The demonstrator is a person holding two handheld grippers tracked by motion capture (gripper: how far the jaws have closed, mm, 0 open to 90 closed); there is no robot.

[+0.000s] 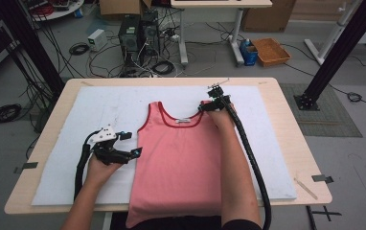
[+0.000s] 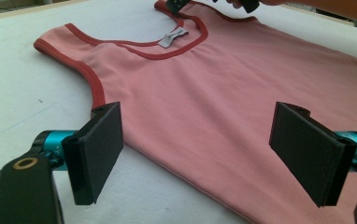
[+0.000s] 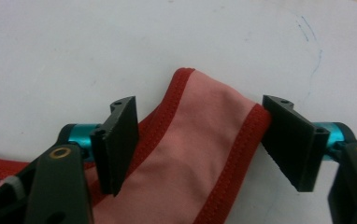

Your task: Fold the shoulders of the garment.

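Note:
A pink tank top (image 1: 181,153) with dark red trim lies flat on the white mat, its neck toward the far side and its hem over the near table edge. My left gripper (image 1: 132,143) rests at the top's left side edge, jaws wide open. In the left gripper view (image 2: 197,149) its pads straddle that side seam without touching the top (image 2: 223,93). My right gripper (image 1: 209,106) is down at the right shoulder strap. In the right gripper view (image 3: 200,140) the strap (image 3: 209,116) lies between the open jaws, with the right pad against its red edge.
A white foam mat (image 1: 99,110) covers most of the wooden table (image 1: 286,124). A thin wooden stick (image 1: 305,187) lies near the table's front right corner. Beyond the table, computers, cables and an orange basket (image 1: 270,51) sit on the floor.

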